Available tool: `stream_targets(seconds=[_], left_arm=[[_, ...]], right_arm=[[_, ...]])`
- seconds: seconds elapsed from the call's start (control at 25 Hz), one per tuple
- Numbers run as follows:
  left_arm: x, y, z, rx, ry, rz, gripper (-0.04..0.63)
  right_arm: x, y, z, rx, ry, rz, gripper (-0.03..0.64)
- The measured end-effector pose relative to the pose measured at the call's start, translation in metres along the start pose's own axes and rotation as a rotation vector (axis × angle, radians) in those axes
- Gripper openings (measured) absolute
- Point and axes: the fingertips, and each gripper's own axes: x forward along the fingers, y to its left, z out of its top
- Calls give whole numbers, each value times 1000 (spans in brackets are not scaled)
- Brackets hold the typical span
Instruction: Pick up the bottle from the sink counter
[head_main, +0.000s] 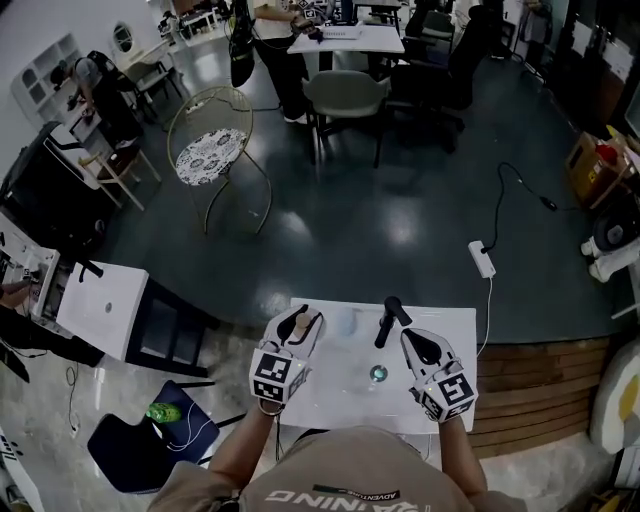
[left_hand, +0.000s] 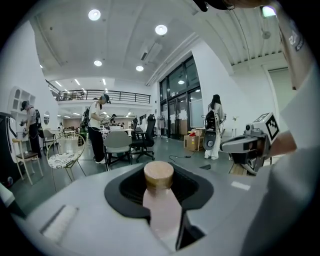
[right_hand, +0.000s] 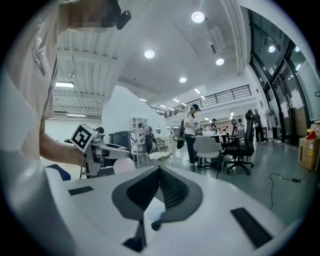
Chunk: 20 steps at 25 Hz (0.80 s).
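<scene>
A pink bottle (left_hand: 161, 205) with a tan cap (left_hand: 158, 174) stands between the jaws of my left gripper (head_main: 298, 320), which is shut on it. In the head view the bottle (head_main: 301, 327) is held over the left part of the white sink counter (head_main: 330, 400). My right gripper (head_main: 416, 342) hovers over the right part of the counter, jaws shut with nothing between them. The right gripper view shows the left gripper (right_hand: 95, 145) and the pink bottle (right_hand: 123, 165) off to its left. The left gripper view shows the right gripper (left_hand: 248, 143) at its right.
A black faucet (head_main: 388, 320) rises at the counter's back, with the drain (head_main: 378, 374) in front of it and a pale round object (head_main: 343, 322) to its left. A white cabinet (head_main: 105, 310) and a blue chair (head_main: 140, 450) stand at left. Wooden boards (head_main: 530, 390) lie at right.
</scene>
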Motion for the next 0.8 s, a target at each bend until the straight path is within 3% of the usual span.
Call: stream_targets(seconds=[0.36, 0.8], left_arm=[[-18, -8, 29, 24, -37, -7, 127], [-32, -9, 30, -6, -34, 25, 127]], right_arm=[[-11, -5, 24, -30, -57, -17, 11], [-17, -9, 40, -36, -82, -13, 11]])
